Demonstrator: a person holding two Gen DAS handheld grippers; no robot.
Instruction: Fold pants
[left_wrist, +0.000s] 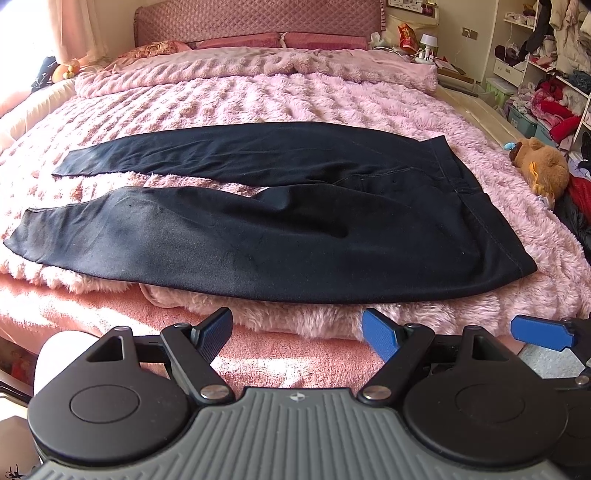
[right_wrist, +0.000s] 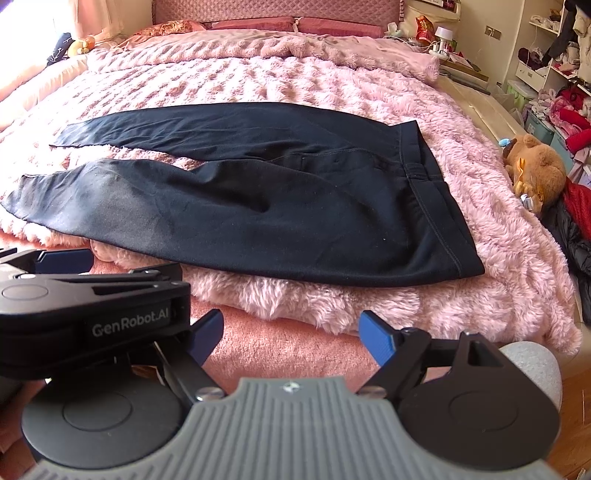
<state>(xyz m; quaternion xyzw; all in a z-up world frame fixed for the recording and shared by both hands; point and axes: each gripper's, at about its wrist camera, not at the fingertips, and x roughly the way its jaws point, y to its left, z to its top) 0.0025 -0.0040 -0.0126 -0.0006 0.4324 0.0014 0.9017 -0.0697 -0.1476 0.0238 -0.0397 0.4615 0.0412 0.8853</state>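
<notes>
The black pants (left_wrist: 280, 206) lie spread flat on the pink fluffy blanket (left_wrist: 258, 96) of the bed, with both legs pointing to the left and the waistband (left_wrist: 458, 184) at the right; nothing is folded yet, and the two legs are apart, with a strip of blanket showing between them. On the left side, the cuff of the near leg (left_wrist: 26, 236) lies close to the blanket's edge, so I think a careless pull there could drag the leg off this edge. The long pile of the blanket may also catch between the fingers together with the cloth, and then the blanket would lift with the pants. In the middle, near the crotch, the cloth has some wrinkles (right_wrist: 266, 203), which could stay inside the fold if they are not smoothed. The left gripper (left_wrist: 295, 332) hovers before the near edge of the bed, level and pointing toward the pants, its jaws wide apart and holding nothing. The right gripper (right_wrist: 291, 332) is just beside it on the right, in the same pose, also wide apart and empty. Further right, a brown plush toy (right_wrist: 535, 173) lies at the bed's side, well apart from the pants.
</notes>
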